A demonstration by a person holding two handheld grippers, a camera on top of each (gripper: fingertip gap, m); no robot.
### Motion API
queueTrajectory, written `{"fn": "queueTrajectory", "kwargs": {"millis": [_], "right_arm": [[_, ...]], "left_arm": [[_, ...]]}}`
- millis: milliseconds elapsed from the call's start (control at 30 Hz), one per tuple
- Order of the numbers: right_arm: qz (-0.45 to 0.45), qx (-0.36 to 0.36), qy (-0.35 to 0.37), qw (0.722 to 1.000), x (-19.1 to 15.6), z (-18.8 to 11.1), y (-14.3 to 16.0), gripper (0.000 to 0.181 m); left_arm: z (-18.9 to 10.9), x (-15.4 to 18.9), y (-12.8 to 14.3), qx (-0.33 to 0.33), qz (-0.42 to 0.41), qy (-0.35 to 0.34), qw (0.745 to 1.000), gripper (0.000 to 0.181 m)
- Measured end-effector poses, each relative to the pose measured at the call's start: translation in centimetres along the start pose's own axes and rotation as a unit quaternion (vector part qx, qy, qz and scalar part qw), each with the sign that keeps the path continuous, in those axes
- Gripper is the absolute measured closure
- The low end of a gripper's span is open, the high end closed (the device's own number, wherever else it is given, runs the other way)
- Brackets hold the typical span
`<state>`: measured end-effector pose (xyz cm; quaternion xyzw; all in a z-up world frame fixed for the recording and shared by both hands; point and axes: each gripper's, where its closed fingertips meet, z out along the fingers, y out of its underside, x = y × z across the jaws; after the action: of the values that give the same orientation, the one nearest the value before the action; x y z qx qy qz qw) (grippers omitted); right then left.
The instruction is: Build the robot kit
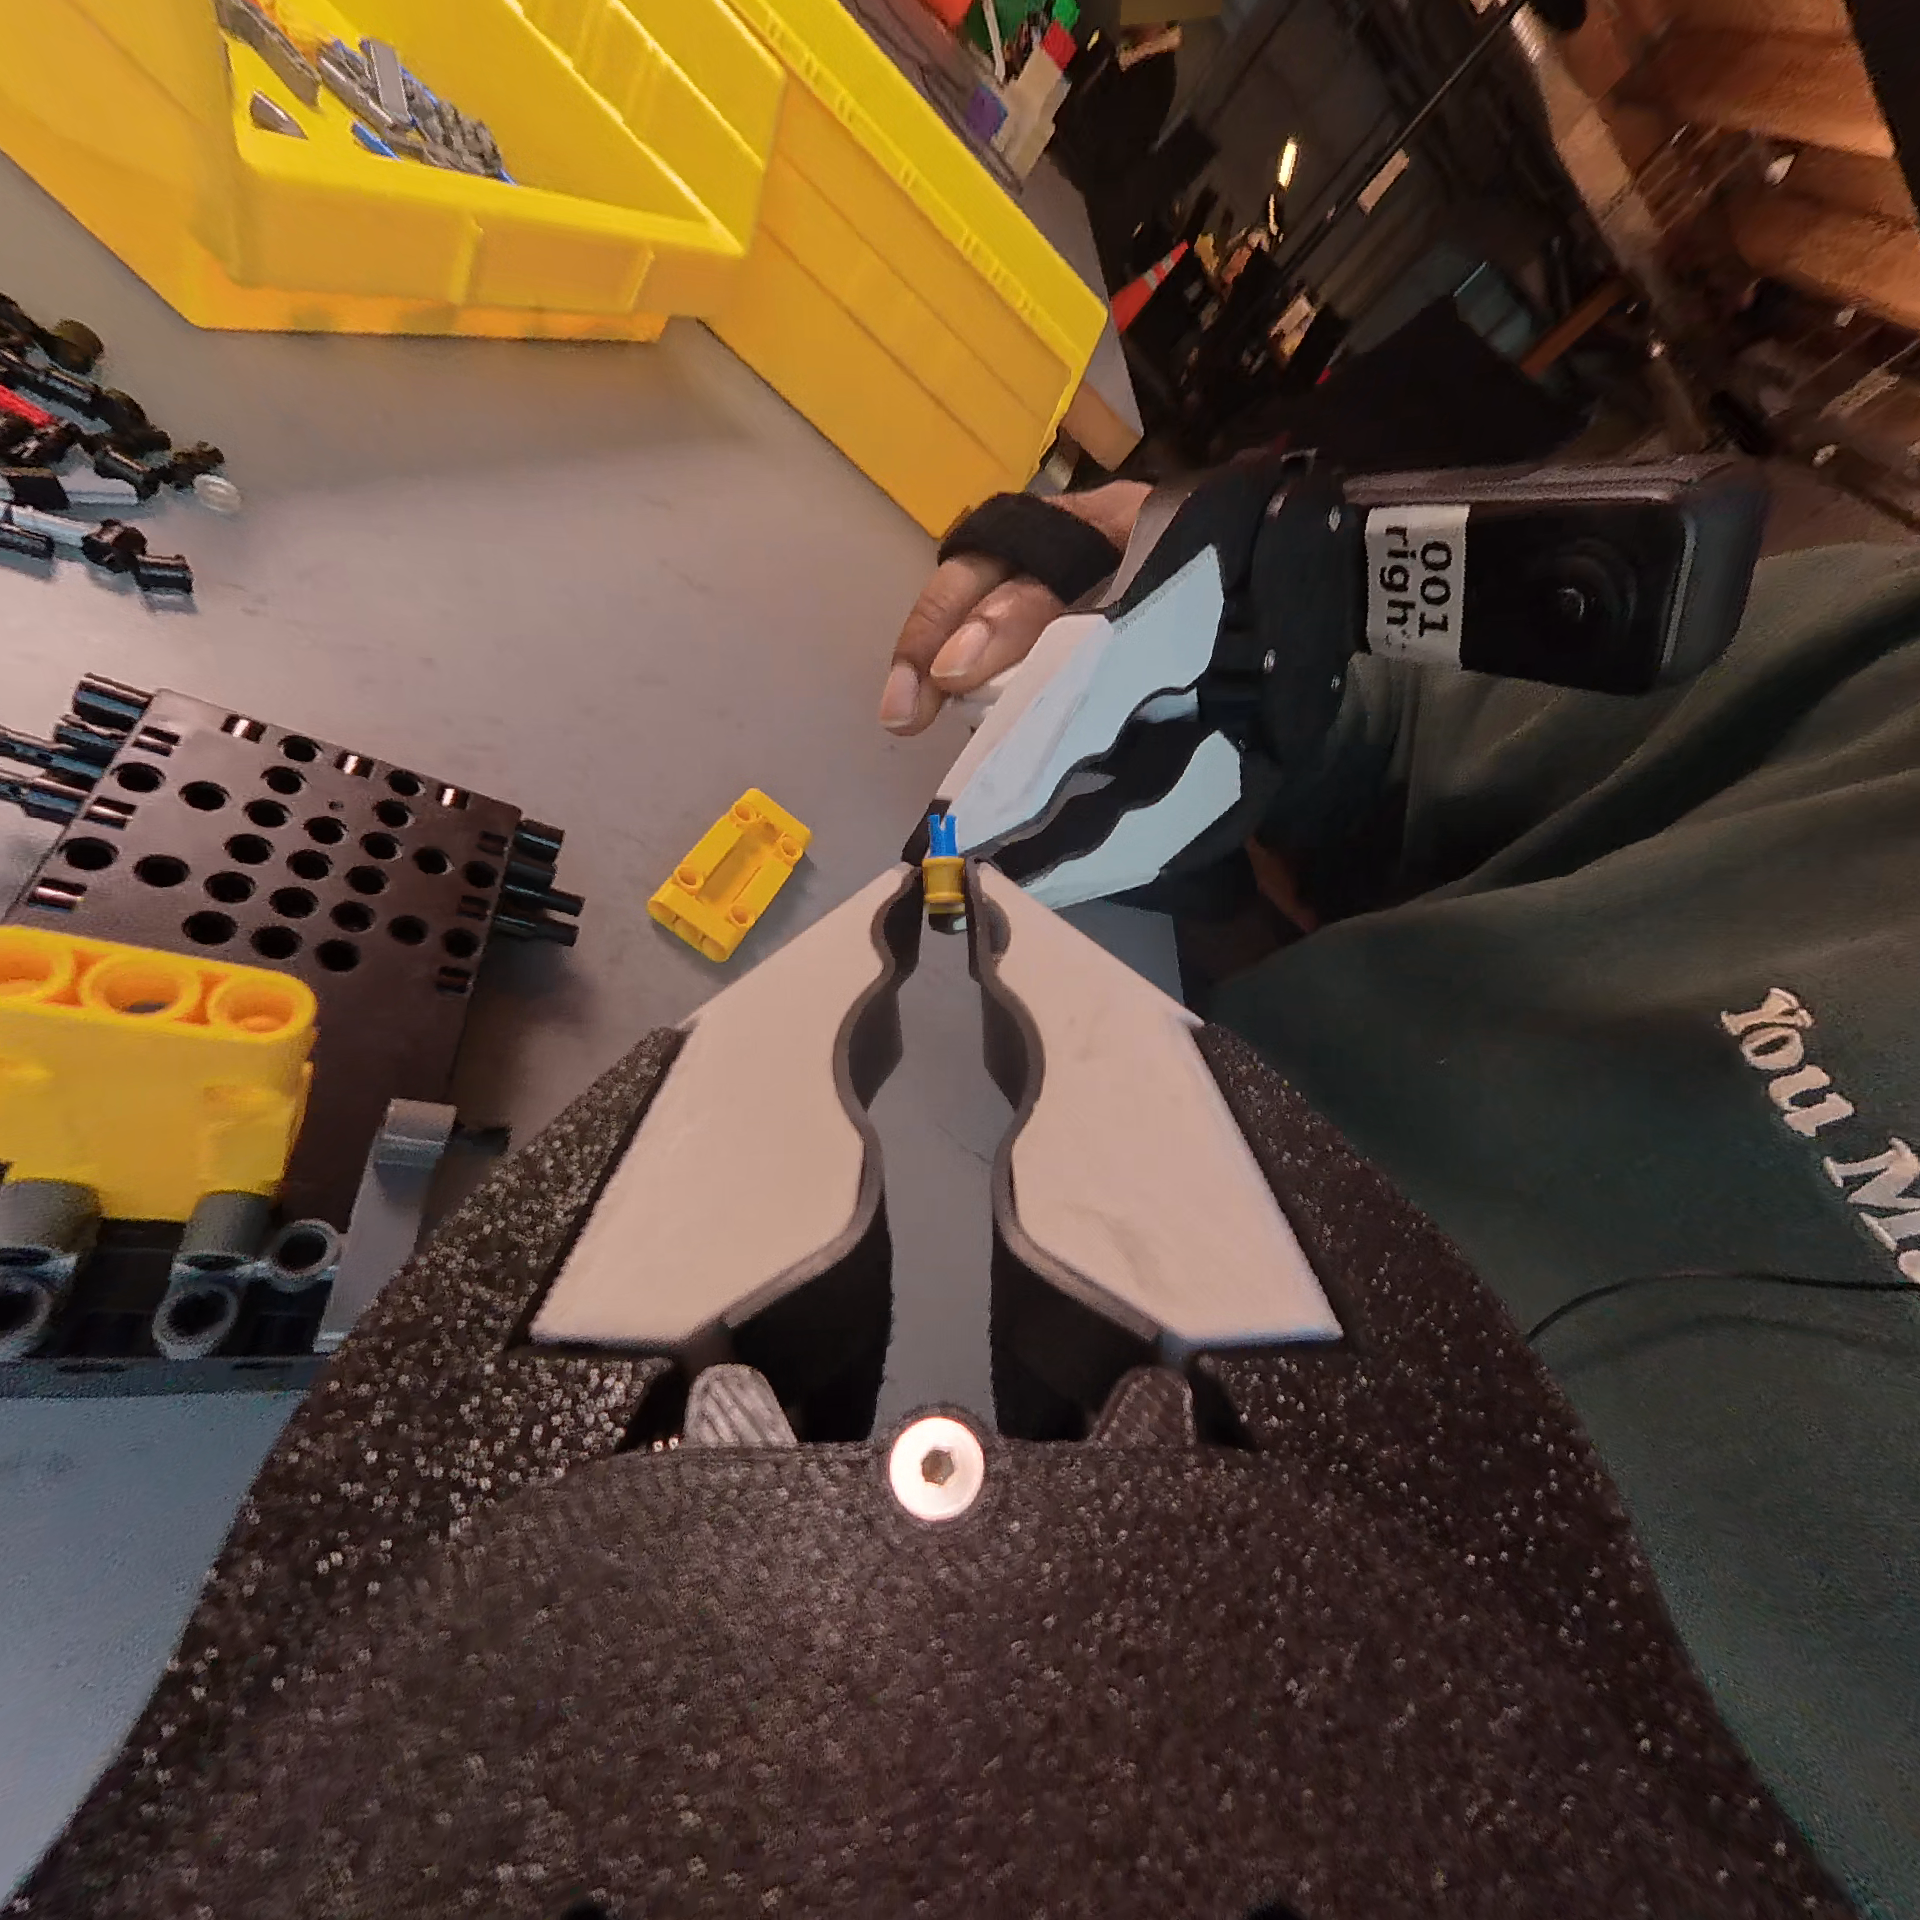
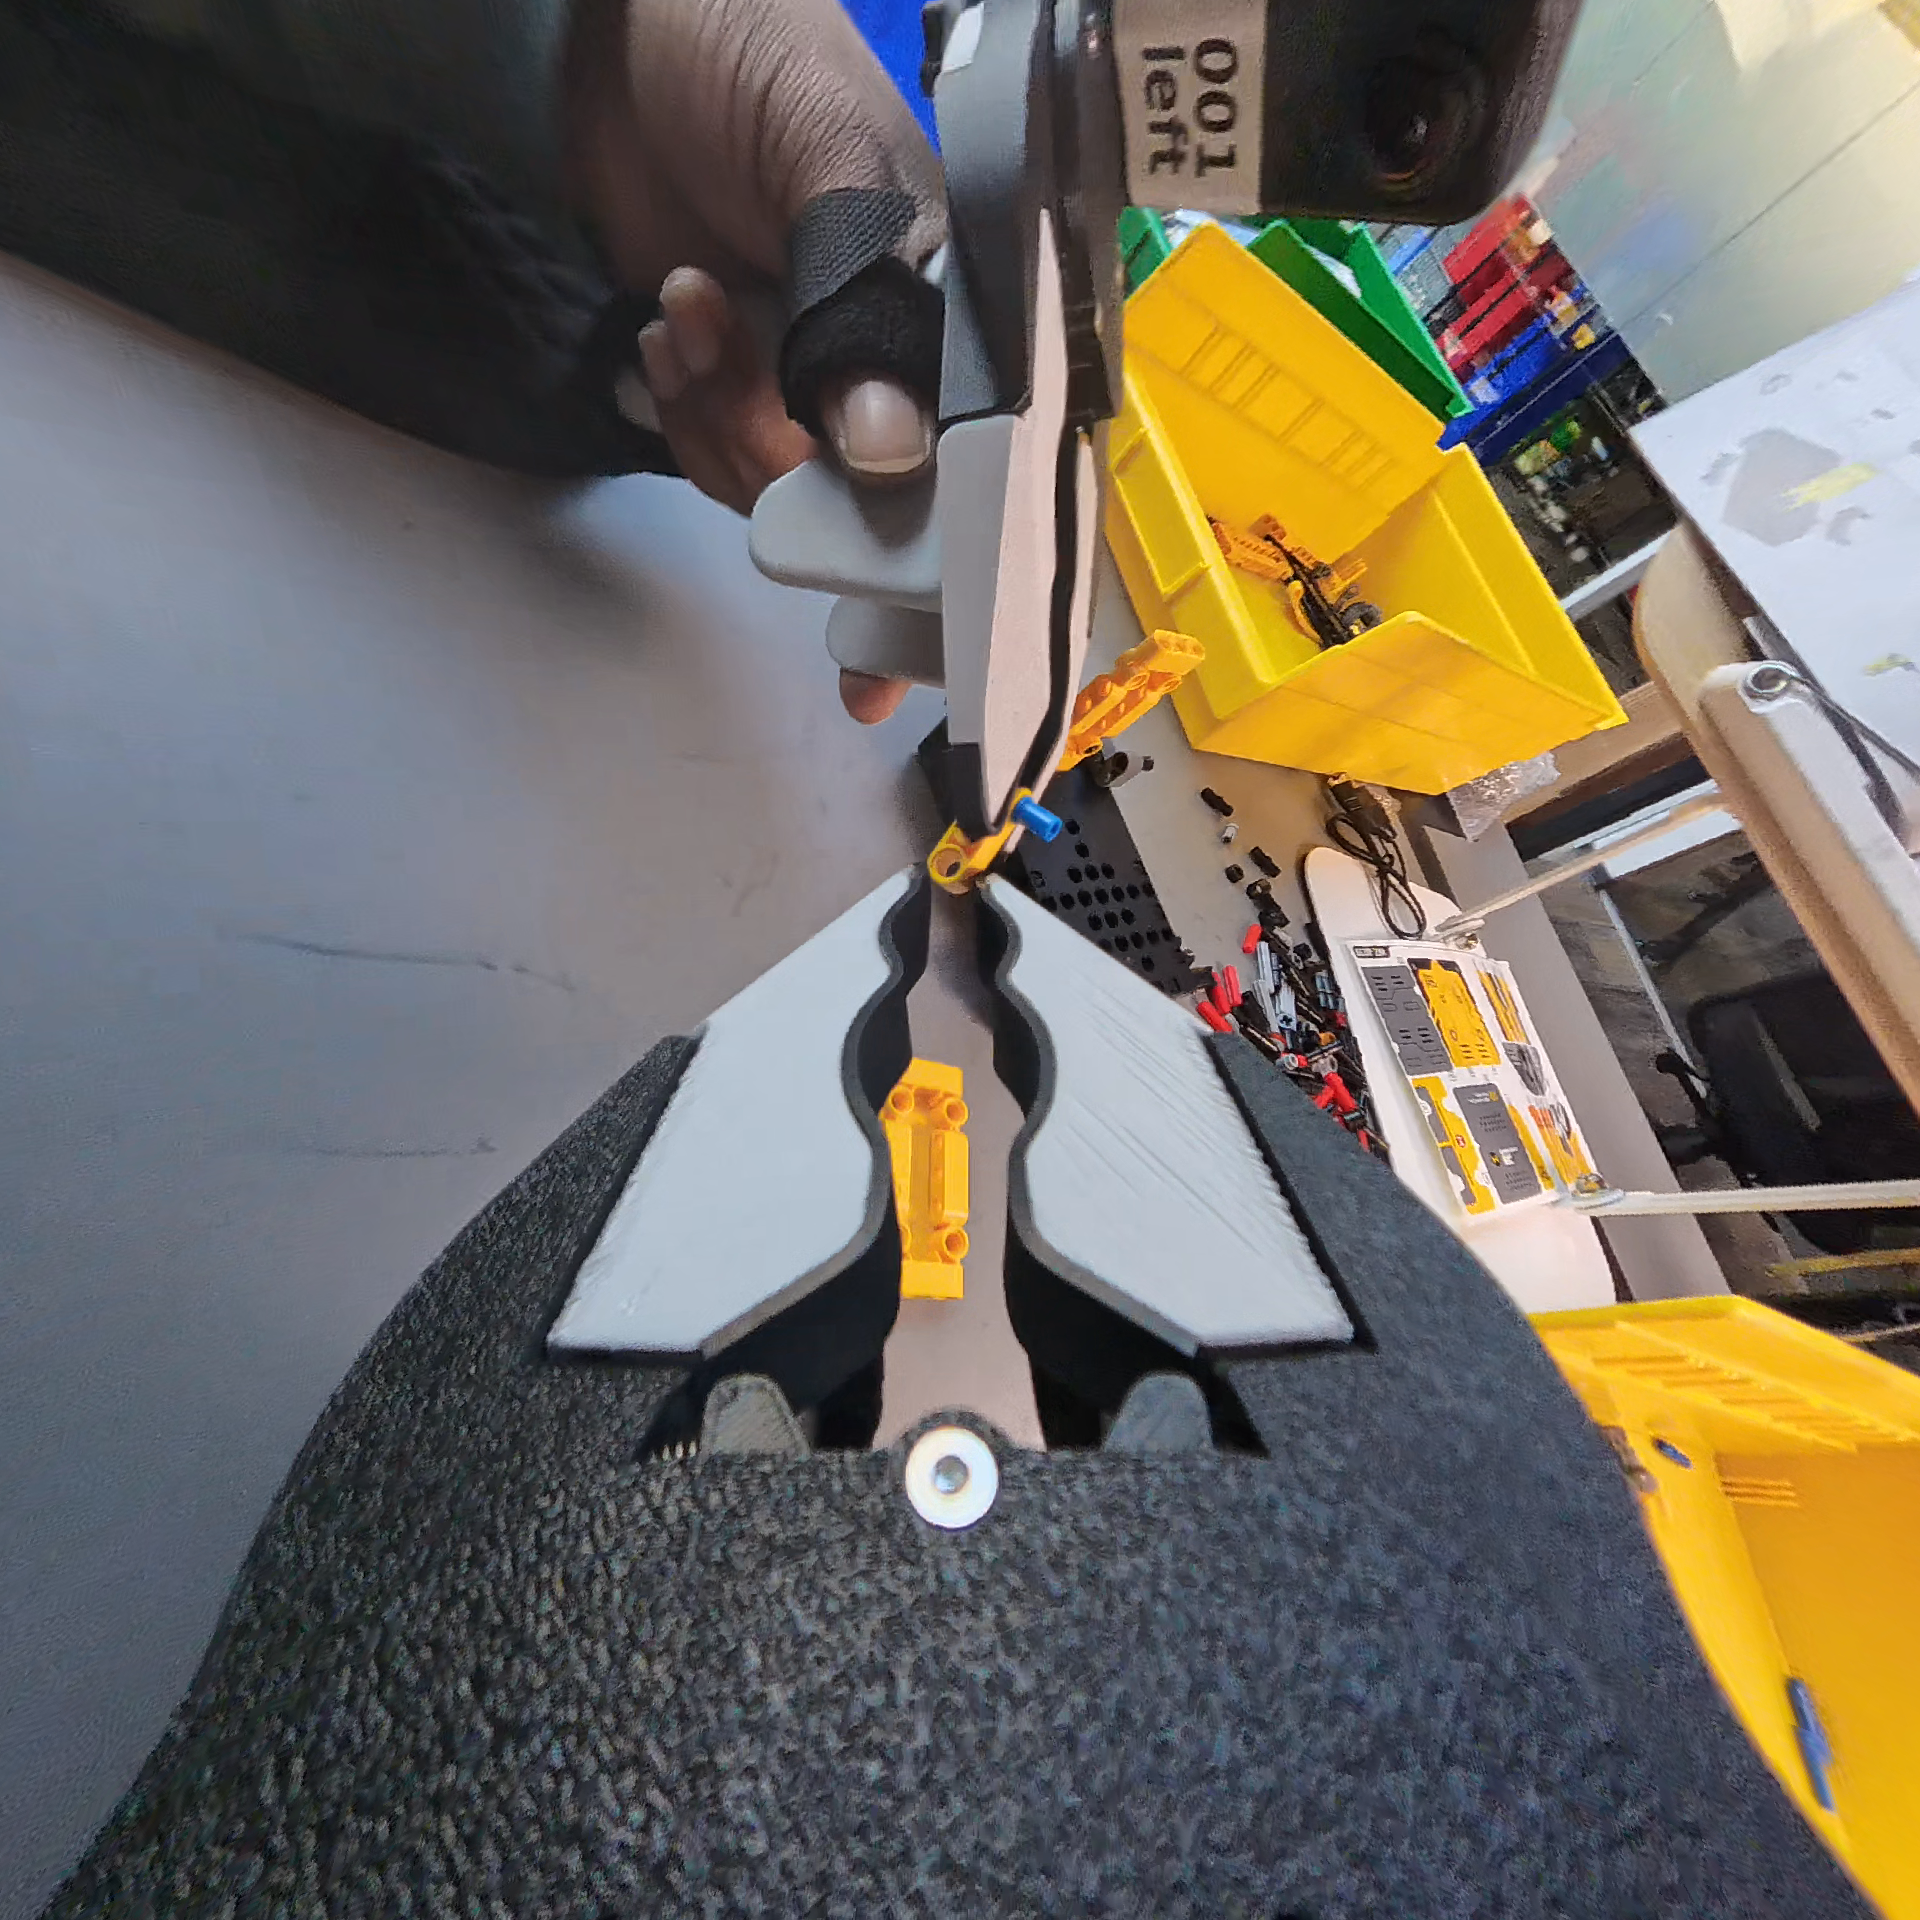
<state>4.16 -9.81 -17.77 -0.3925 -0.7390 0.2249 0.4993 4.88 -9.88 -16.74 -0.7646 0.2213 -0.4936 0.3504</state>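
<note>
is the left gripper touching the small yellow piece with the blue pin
Touching. In the left wrist view the left gripper has its fingertips closed on the small yellow piece, with no gap on either side.

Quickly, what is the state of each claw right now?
Left claw: shut on the small yellow connector with a blue pin.
Right claw: tips at the same connector; a grip cannot be told.

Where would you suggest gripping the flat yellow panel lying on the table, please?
Probably across its two long edges, coming from straight above: the yellow panel lies flat and alone on the grey table, and its narrow width suits the jaws better than its length.
</note>
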Motion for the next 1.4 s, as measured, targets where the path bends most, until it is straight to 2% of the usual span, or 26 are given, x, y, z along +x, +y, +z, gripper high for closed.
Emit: {"fn": "queueTrajectory", "kwargs": {"millis": [100,200,400,567,700,1133,1267,1400], "right_arm": [[0.018,0.014,0.028,0.999,0.5,0.1,-0.4,0.174],[0.046,0.038,0.025,0.998,0.3,0.3,-1.0,0.181],[0.055,0.042,0.008,0.998,0.7,-0.2,-0.6,0.181],[0.034,0.04,0.014,0.999,1.8,-0.5,-0.6,0.166],[-0.012,0.039,0.012,0.999,1.4,-0.2,-0.9,0.177],[-0.023,0.041,0.027,0.999,1.7,-0.1,-0.6,0.178],[0.038,0.018,-0.025,0.999,1.3,0.1,0.3,0.176],[0.157,-0.092,-0.151,0.972,0.3,-0.3,4.9,0.155]], "left_arm": [[-0.3,0.0,-0.8,0.036,-0.006,0.006,0.999,0.174],[-0.4,0.3,-1.6,0.066,-0.011,0.016,0.998,0.174],[-0.7,0.1,-1.2,0.05,0.007,0.006,0.999,0.174],[-0.3,0.3,-0.6,0.034,0.007,0.015,0.999,0.174],[-0.2,0.2,-0.3,0.024,0.008,0.015,1.0,0.174],[-0.3,0.0,-0.7,0.048,-0.001,0.013,0.999,0.175],[-0.2,-0.7,-0.2,0.029,-0.005,-0.01,1.0,0.175],[-0.1,-1.7,0.2,0.012,-0.011,-0.041,0.999,0.175]]}}
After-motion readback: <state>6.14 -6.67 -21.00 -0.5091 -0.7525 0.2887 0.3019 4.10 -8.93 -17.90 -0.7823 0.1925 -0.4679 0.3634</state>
